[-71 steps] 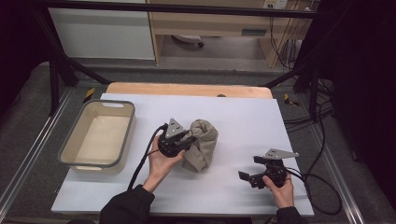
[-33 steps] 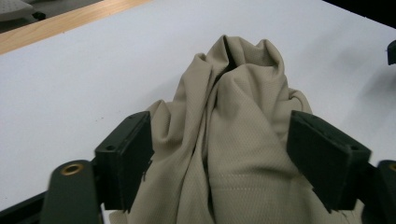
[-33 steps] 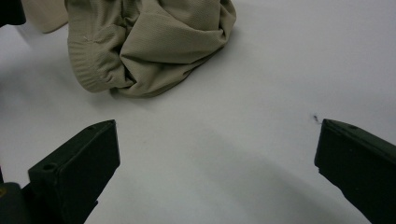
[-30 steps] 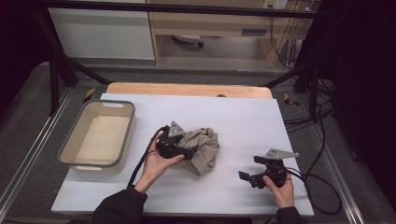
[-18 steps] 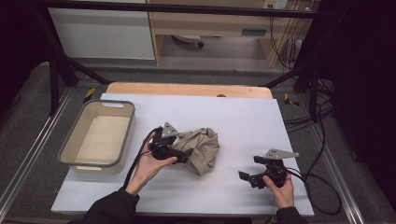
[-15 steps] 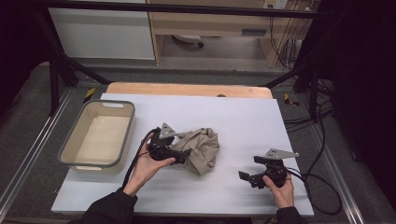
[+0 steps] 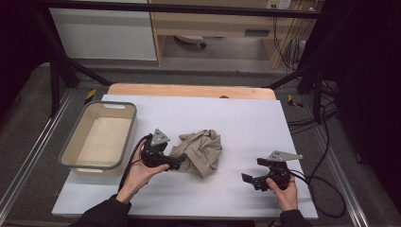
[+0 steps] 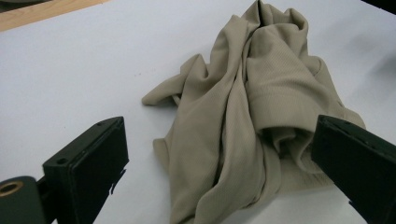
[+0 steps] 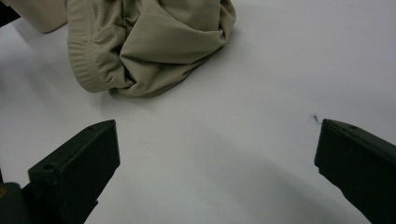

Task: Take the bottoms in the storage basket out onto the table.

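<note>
Left gripper [image 7: 176, 163], jaws just opened wide, sits at the cloth's [image 7: 201, 151] nine o'clock; right gripper [image 7: 250, 178] gapes at four.

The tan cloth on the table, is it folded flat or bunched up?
Bunched up. The tan cloth lies in a crumpled heap of folds on the white table, not flat.

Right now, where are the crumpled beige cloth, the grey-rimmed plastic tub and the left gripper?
crumpled beige cloth [image 7: 201, 152], high view, middle of the bunched fabric.
grey-rimmed plastic tub [image 7: 74, 140], high view, its left rim.
left gripper [image 7: 181, 163], high view, between its open fingertips at the cloth's edge.
</note>
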`<state>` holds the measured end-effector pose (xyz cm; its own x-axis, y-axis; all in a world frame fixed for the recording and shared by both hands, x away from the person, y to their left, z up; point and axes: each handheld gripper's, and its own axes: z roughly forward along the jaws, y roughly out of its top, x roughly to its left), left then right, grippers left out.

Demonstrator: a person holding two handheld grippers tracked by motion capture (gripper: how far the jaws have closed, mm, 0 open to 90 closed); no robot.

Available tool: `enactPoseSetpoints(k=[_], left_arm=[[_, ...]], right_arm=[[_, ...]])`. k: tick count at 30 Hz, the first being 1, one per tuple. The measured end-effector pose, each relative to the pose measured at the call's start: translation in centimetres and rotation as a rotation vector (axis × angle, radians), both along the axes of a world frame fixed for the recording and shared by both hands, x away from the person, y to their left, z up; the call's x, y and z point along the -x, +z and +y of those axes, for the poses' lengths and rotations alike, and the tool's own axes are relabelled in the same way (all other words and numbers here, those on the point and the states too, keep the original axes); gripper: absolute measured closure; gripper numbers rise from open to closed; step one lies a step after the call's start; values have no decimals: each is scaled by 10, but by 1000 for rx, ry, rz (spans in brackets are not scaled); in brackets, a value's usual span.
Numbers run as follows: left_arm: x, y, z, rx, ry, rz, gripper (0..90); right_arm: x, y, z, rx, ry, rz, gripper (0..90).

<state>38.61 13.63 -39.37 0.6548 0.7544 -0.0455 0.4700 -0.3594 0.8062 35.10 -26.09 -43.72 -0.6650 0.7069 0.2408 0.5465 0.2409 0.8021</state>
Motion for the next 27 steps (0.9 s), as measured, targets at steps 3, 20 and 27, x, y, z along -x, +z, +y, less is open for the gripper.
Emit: enactPoseSetpoints(k=[3, 20, 27], left_arm=[[3, -3, 5, 1, -2, -3, 37], [23, -24, 35, 14, -9, 0, 37], [29, -33, 41, 8, -12, 11, 37]], right_arm=[[0, 0, 0, 1, 0, -2, 6], [0, 0, 0, 3, -2, 0, 6], [0, 0, 0, 4, -1, 2, 6]])
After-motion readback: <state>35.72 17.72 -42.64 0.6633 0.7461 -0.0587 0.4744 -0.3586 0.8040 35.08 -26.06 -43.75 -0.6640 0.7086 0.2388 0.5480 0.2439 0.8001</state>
